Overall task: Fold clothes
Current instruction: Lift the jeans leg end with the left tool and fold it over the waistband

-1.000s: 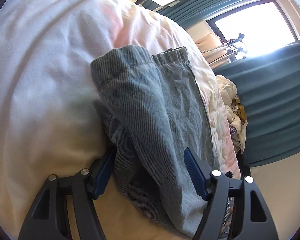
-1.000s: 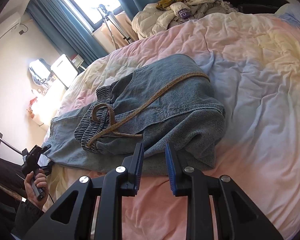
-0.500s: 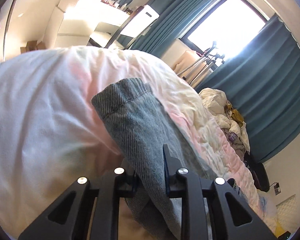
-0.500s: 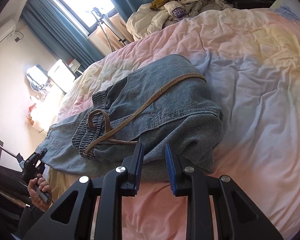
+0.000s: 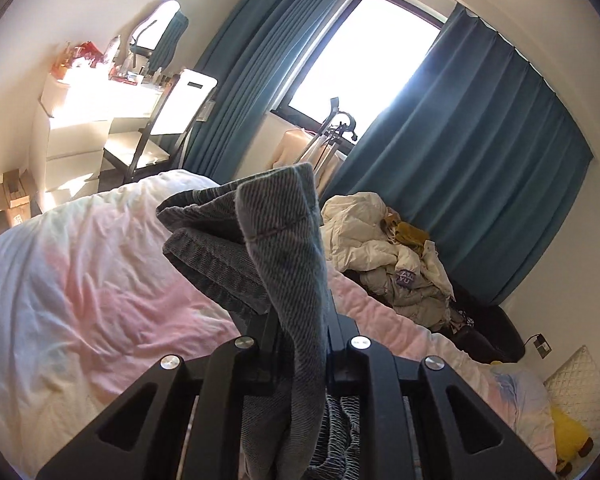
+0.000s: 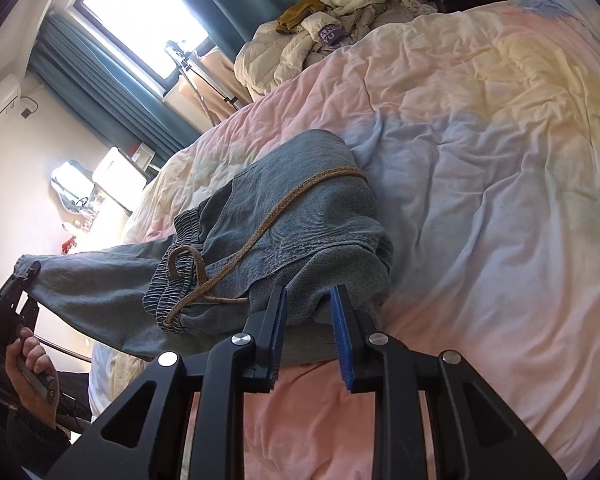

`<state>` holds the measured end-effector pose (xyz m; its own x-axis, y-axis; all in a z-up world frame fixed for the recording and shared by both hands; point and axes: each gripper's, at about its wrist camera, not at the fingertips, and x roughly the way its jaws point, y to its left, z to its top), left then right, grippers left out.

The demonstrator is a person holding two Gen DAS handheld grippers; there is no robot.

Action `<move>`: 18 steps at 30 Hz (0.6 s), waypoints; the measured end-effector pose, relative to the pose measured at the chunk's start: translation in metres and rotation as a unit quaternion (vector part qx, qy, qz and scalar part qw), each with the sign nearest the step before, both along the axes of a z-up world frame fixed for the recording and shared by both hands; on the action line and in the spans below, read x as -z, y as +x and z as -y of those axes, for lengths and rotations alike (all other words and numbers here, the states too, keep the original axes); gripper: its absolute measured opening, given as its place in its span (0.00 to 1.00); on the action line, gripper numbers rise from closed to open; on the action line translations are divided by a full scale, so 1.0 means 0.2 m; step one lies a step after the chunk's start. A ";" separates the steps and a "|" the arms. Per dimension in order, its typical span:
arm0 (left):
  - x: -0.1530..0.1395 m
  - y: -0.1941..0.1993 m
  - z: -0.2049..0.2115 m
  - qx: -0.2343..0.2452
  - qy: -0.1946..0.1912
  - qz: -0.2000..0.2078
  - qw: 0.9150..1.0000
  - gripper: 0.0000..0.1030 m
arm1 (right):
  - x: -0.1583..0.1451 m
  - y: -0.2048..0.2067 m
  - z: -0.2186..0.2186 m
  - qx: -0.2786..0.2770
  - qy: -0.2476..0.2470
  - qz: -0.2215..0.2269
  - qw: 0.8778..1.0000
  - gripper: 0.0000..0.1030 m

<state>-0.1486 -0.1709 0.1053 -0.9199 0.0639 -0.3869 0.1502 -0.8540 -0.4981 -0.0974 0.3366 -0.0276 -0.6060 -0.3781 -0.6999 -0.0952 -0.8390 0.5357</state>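
Observation:
Blue denim jeans [image 6: 300,216] with a brown drawstring [image 6: 260,232] lie partly folded on the pastel duvet [image 6: 480,200]. My left gripper [image 5: 300,320] has one leg end [image 5: 276,232] pinched between its jaws, which are still closing, and holds it up off the bed. In the right wrist view that gripper [image 6: 16,292] shows at the far left, held by a hand [image 6: 28,364], with the leg stretched up to it. My right gripper [image 6: 308,312] sits at the near folded edge of the jeans, its jaws apart, denim showing in the gap.
A heap of pale clothes [image 5: 400,256] lies at the bed's far side below teal curtains [image 5: 480,160]. A tripod [image 5: 332,136] stands by the window. A white desk and chair [image 5: 160,120] stand beyond the bed. A yellow plush toy [image 5: 568,436] lies near the pillow.
My left gripper closed on the jeans leg and lifted it high off the bed, rolling as it rose. The right gripper slid forward onto the folded edge.

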 end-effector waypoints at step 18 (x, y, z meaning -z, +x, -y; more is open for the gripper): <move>-0.14 -0.14 -0.98 0.122 -0.082 -0.033 0.989 0.12 | -0.06 0.06 -0.30 0.046 -0.045 -0.014 0.998 0.23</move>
